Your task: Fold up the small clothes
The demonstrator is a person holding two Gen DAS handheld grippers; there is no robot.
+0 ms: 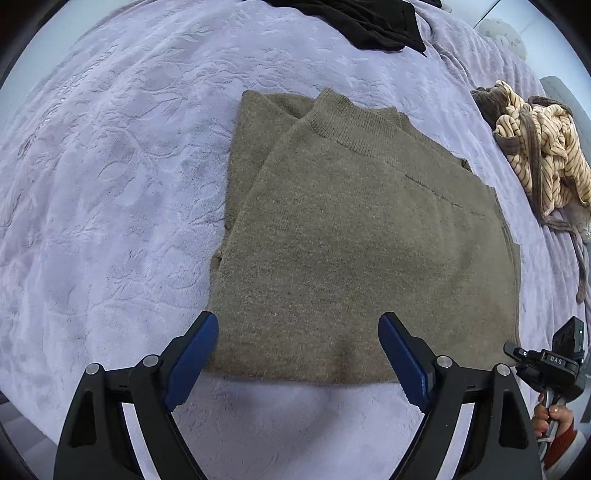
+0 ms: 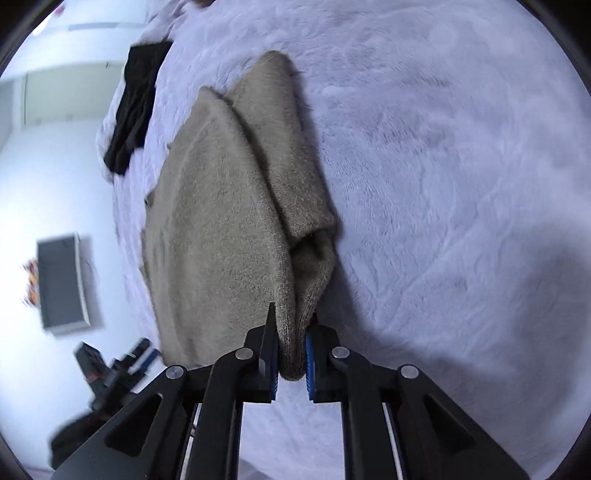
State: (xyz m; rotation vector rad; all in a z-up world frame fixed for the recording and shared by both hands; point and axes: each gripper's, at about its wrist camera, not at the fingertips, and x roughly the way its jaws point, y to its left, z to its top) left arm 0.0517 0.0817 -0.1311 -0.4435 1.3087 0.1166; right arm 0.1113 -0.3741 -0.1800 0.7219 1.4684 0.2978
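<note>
A grey-brown knitted sweater (image 1: 351, 236) lies partly folded on the lilac bedspread (image 1: 110, 184), its ribbed collar toward the far side. My left gripper (image 1: 298, 325) hovers over the sweater's near edge, open, with nothing between its blue pads. In the right wrist view the same sweater (image 2: 221, 229) runs away from the camera, and my right gripper (image 2: 291, 325) is shut on a bunched edge of it, the cloth pinched between the pads. The right gripper's body and a hand (image 1: 554, 417) show at the lower right of the left wrist view.
A black garment (image 1: 373, 26) lies at the far edge of the bed, seen too as a black garment (image 2: 135, 107) in the right wrist view. A cream and brown striped garment (image 1: 539, 147) is heaped at the right. A dark screen (image 2: 61, 280) stands off the bed.
</note>
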